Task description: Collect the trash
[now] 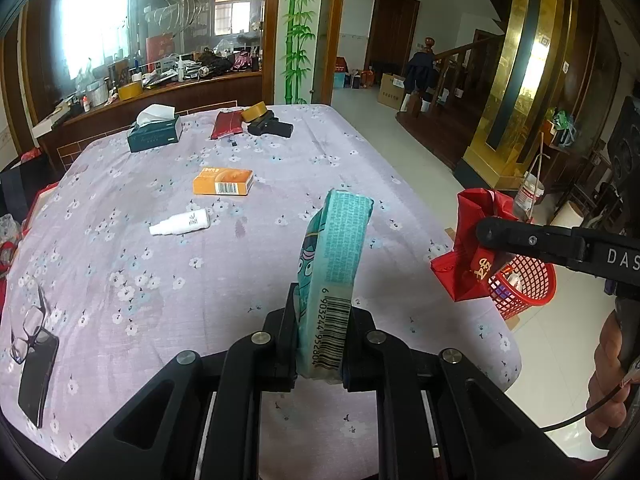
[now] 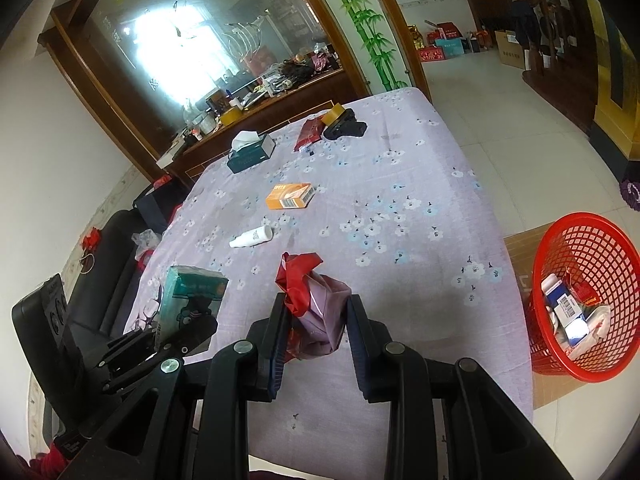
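Observation:
My left gripper [image 1: 322, 312] is shut on a teal tissue pack [image 1: 334, 264] with a barcode, held upright above the table's near edge; the pack also shows in the right wrist view [image 2: 192, 300]. My right gripper [image 2: 318, 308] is shut on a crumpled red wrapper [image 2: 308, 296], held over the table; the wrapper shows at the right of the left wrist view [image 1: 470, 258]. A red mesh basket [image 2: 600, 240] with several discarded packs stands on the floor right of the table. An orange box [image 1: 222, 182] and a white bottle [image 1: 180, 224] lie on the lilac floral tablecloth [image 1: 280, 160].
A green tissue box [image 1: 154, 132], a dark red pouch [image 1: 226, 124], a tape roll [image 1: 256, 112] and a black object [image 1: 272, 126] sit at the table's far end. Glasses [image 1: 28, 324] and a phone [image 1: 38, 376] lie at the near left. A cluttered sideboard stands behind.

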